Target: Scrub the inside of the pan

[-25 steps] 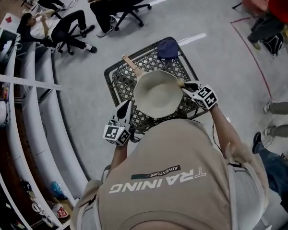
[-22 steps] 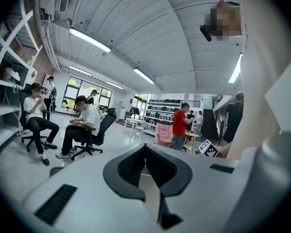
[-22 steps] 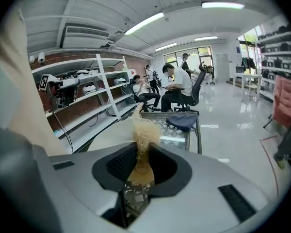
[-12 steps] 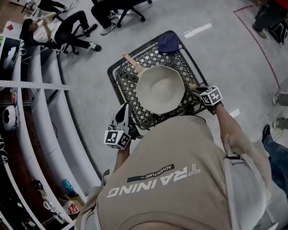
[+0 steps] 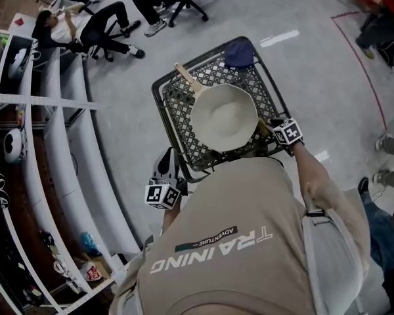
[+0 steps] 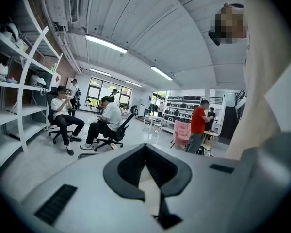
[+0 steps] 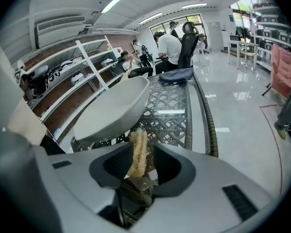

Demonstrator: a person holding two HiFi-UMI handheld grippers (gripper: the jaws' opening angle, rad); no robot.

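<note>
The pan is seen resting on a black lattice table, its pale inside turned upward and its wooden handle pointed toward the table's far left corner. The right gripper is held just beside the pan's near right rim, angled down toward the table top. In the right gripper view, the pan is shown just beyond the jaws and to their left, with its rounded outer wall facing the camera.

The right gripper's jaws are shown wide and have just been opening. A yellowish sponge is seen standing on edge between them, close to the left jaw and with a gap on its other side. Whether the sponge touches the pan cannot be told.

The left gripper is held off the table, beside its near left corner and apart from the pan. In the left gripper view, its jaws are seen drawn together at the tips, with nothing gripped.

Only the pan's own pale surface is shown within its rim. A blue cloth is seen lying at the table's far corner, well apart from the pan. White shelving is lined along the left of the head view.
</note>
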